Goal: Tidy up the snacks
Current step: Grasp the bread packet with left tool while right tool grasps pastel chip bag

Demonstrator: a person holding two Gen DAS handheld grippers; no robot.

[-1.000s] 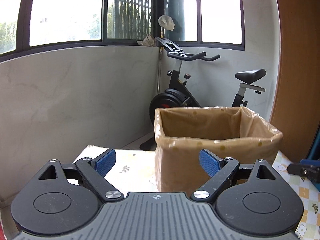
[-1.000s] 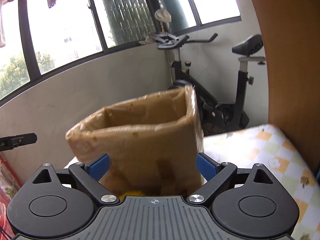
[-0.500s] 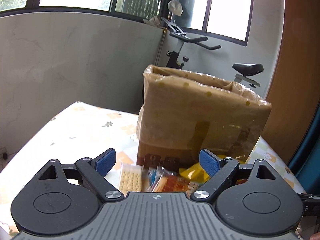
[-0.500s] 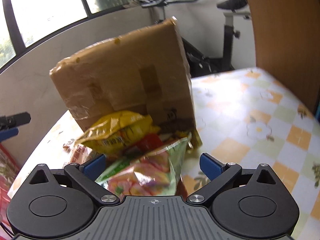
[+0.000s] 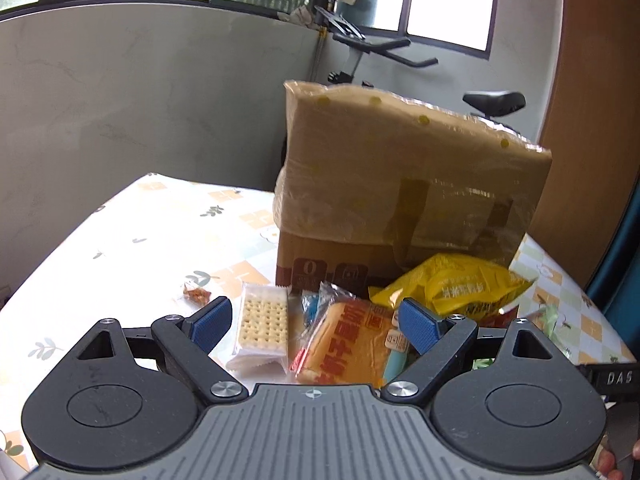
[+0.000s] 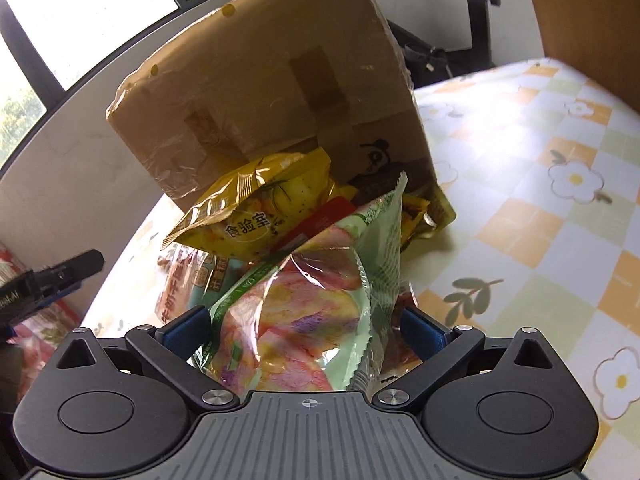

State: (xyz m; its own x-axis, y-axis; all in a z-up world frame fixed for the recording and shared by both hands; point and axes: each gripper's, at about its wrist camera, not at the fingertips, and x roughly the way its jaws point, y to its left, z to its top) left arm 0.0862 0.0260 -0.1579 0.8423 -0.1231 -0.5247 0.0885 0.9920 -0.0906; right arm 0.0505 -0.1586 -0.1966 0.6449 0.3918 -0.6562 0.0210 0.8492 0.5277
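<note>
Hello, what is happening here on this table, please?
A person with a gripper in each hand is sorting snacks. The snacks lie piled before a cardboard box. The open left gripper hovers over a cracker pack and an orange packet. The open right gripper straddles a green bag. Nothing is gripped yet.

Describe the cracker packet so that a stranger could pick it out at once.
Start at the tall cardboard box on the floral tablecloth. Snacks are piled before it; the cracker packet lies at the pile's left edge. It alone is clear, showing pale, dotted square crackers, unlike the orange packet beside it.
</note>
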